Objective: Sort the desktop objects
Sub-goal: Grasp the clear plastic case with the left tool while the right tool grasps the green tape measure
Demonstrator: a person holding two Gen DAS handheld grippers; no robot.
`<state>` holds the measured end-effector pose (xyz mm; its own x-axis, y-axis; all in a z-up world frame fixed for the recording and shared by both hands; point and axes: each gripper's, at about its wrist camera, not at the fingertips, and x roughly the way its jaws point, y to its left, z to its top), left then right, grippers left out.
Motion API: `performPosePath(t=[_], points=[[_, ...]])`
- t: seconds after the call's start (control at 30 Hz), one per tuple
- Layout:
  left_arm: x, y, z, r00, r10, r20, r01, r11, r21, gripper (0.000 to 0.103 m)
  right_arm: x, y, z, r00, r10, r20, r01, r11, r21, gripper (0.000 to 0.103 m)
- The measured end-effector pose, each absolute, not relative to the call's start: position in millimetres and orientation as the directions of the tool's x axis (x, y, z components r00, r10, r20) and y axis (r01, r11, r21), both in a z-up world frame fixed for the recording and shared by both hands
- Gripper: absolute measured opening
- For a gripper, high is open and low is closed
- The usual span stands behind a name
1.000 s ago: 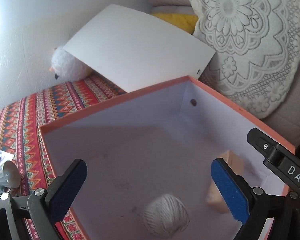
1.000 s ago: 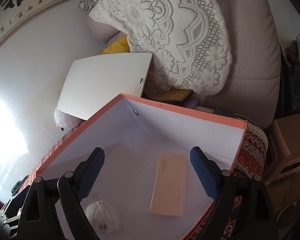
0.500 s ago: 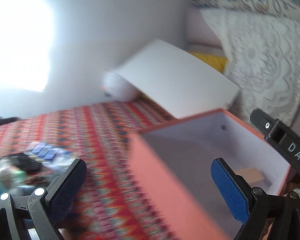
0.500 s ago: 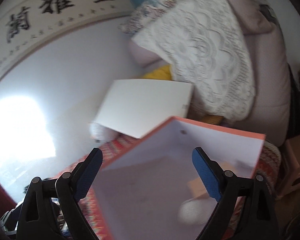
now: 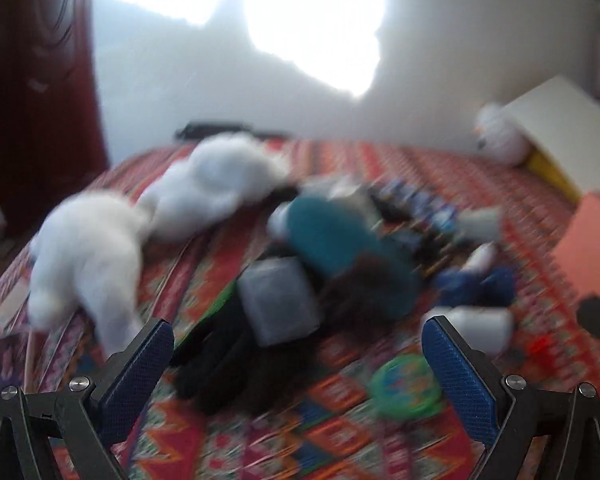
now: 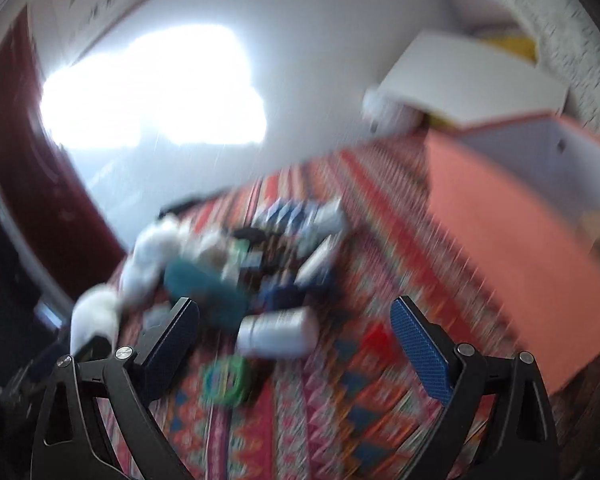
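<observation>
Both views are blurred by motion. My left gripper [image 5: 298, 360] is open and empty above a heap of objects on the patterned cloth [image 5: 340, 440]: a teal oval thing [image 5: 340, 240], a grey box [image 5: 276, 300], black items [image 5: 220, 360], a white bottle [image 5: 480, 324] and a green round thing [image 5: 406, 386]. My right gripper [image 6: 294, 340] is open and empty over the white bottle [image 6: 278, 330] and the green round thing [image 6: 224, 380]. The orange box [image 6: 512, 240] stands to the right, white inside.
White plush toys [image 5: 100, 248] lie left of the heap. A white board [image 5: 560, 128] leans at the back right beside a small white plush [image 5: 498, 140]. A dark red curtain [image 5: 32, 80] hangs at the left. A lace cushion [image 6: 560, 20] is behind the box.
Both grippers have swung left, away from over the orange box, and now face the heap of objects on the cloth. Both stay open and empty.
</observation>
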<state>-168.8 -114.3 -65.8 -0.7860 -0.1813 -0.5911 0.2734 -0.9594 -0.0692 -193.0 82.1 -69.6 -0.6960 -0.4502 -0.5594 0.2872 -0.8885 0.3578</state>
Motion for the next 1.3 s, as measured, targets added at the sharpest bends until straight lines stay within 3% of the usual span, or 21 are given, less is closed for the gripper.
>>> performPosePath(t=[0.2,0.27,0.5,0.57,0.6,0.63,0.7,0.77,0.8,0.93,1.07,1.13,1.2,1.3], points=[[-158.6,-185.9,-117.7,-0.691,-0.266,-0.672,0.427,-0.901,-0.082,0.102,-184.2,16.5,-122.8,-0.546,-0.466,-0.696,0.392,-0.877,0.279,0.09],[-167.7,-186.5,-116.9,-0.703,-0.233,-0.672,0.404,-0.908,-0.108,0.102,-186.4,3.7,-132.1,-0.535,-0.447,-0.717,0.41,-0.879,0.243,0.084],[-199.4,-186.1,-110.8,-0.725,-0.183,-0.665,0.359,-0.923,-0.138,0.102,-213.1,-35.2,-162.3,-0.496,-0.405,-0.768,0.403,-0.891,0.21,0.081],[-208.1,-188.2,-113.1,-0.729,-0.162,-0.665,0.347,-0.925,-0.155,0.1,-217.4,-40.0,-162.6,-0.514,-0.393,-0.762,0.409,-0.894,0.185,0.062],[-213.6,-189.4,-116.2,-0.732,-0.144,-0.666,0.338,-0.926,-0.171,0.099,-218.9,-39.7,-162.3,-0.514,-0.396,-0.761,0.411,-0.892,0.186,0.062],[-220.0,-190.6,-120.8,-0.731,-0.125,-0.67,0.33,-0.925,-0.187,0.094,-220.4,-39.4,-162.1,-0.514,-0.398,-0.76,0.414,-0.891,0.187,0.062],[-232.2,-191.8,-130.1,-0.72,-0.109,-0.686,0.324,-0.926,-0.192,0.074,-222.0,-34.0,-162.3,-0.492,-0.419,-0.763,0.416,-0.883,0.217,0.062],[-242.1,-191.5,-139.7,-0.696,-0.135,-0.705,0.339,-0.927,-0.158,0.046,-223.6,-30.6,-162.7,-0.471,-0.438,-0.766,0.42,-0.875,0.242,0.062],[-245.6,-192.3,-143.7,-0.688,-0.144,-0.712,0.349,-0.925,-0.15,0.043,-224.7,-29.2,-163.2,-0.463,-0.445,-0.767,0.42,-0.872,0.252,0.062],[-255.5,-193.5,-145.8,-0.685,-0.162,-0.71,0.371,-0.917,-0.148,0.047,-228.2,-27.7,-165.4,-0.442,-0.46,-0.77,0.42,-0.865,0.275,0.062],[-267.2,-187.9,-150.5,-0.656,-0.177,-0.734,0.372,-0.922,-0.11,0.069,-230.5,-31.7,-166.6,-0.439,-0.451,-0.777,0.419,-0.868,0.268,0.062],[-273.9,-181.3,-157.9,-0.633,-0.197,-0.749,0.351,-0.935,-0.051,0.07,-230.3,-32.4,-165.7,-0.437,-0.451,-0.778,0.419,-0.867,0.267,0.062],[-277.5,-178.0,-162.8,-0.625,-0.217,-0.75,0.336,-0.942,-0.008,0.055,-231.1,-32.4,-165.8,-0.434,-0.455,-0.778,0.42,-0.866,0.272,0.062],[-263.8,-194.2,-152.3,-0.664,-0.162,-0.73,0.355,-0.927,-0.117,0.055,-230.6,-30.9,-165.4,-0.43,-0.461,-0.776,0.421,-0.863,0.279,0.062]])
